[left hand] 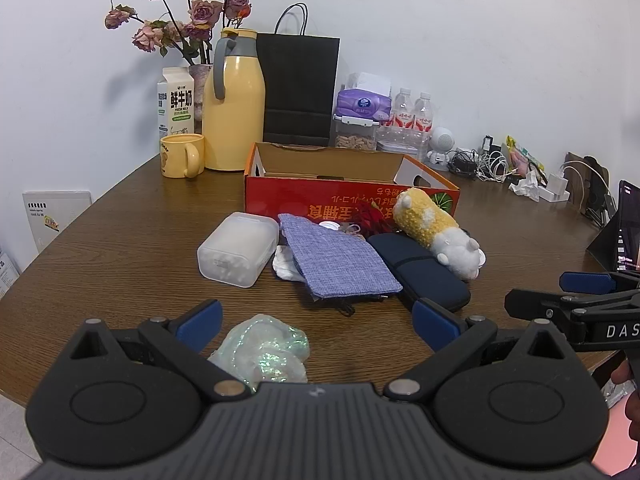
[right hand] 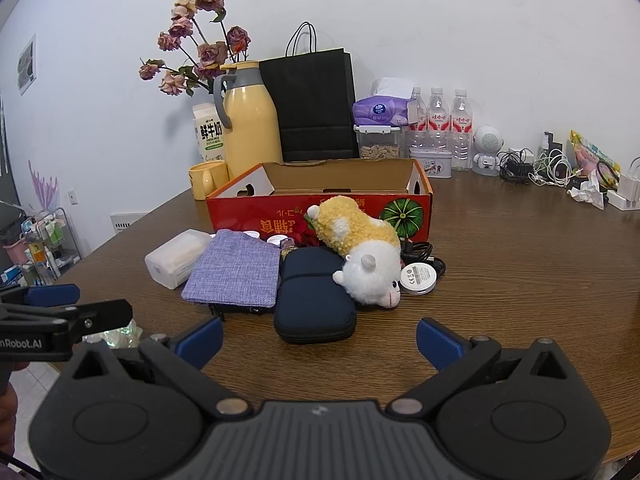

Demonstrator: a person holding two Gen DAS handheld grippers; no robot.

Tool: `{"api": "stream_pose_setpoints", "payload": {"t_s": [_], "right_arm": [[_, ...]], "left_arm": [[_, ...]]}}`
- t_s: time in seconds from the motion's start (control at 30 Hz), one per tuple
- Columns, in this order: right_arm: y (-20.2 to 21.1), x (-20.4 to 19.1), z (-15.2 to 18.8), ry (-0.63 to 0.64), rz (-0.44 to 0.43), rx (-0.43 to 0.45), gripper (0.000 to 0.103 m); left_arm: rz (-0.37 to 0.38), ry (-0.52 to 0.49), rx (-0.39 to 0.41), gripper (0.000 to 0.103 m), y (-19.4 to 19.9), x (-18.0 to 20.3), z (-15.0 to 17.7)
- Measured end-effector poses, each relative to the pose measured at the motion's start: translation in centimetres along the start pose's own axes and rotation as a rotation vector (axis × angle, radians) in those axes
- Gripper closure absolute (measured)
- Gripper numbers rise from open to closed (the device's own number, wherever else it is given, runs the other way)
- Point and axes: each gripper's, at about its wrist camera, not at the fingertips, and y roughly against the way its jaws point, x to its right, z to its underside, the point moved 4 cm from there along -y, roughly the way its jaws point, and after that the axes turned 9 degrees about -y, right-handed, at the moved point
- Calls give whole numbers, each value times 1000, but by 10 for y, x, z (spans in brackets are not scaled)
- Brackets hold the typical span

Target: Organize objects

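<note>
An open red cardboard box point(left hand: 352, 196) point(right hand: 320, 212) stands mid-table. In front of it lie a frosted plastic case point(left hand: 238, 250) point(right hand: 176, 260), a purple woven pouch point(left hand: 340, 260) point(right hand: 236, 268), a dark blue zip case point(left hand: 420, 270) point(right hand: 316, 300), a yellow and white plush toy point(left hand: 432, 228) point(right hand: 360, 248) and a white round disc point(right hand: 418, 278). A shiny crumpled bag point(left hand: 264, 350) lies between the fingers of my open left gripper point(left hand: 316, 322), not pressed by the pads. My right gripper point(right hand: 320, 342) is open and empty, just short of the zip case.
At the back stand a yellow jug point(left hand: 234, 108), a yellow mug point(left hand: 182, 156), a milk carton point(left hand: 176, 104), a vase of dried roses point(left hand: 188, 20), a black paper bag point(left hand: 298, 88), tissues point(right hand: 380, 110), water bottles point(right hand: 438, 116), cables and chargers point(right hand: 540, 168). A tablet point(left hand: 624, 232) stands right.
</note>
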Motion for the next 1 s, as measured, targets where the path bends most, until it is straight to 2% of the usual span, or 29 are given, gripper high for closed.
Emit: {"api": "stream_pose_setpoints", "payload": {"t_s": [1.0], "right_arm": [[-1,-1,1,3,0,-2,0]], "left_arm": [[0,4,0,0,-1,-1,0]]}}
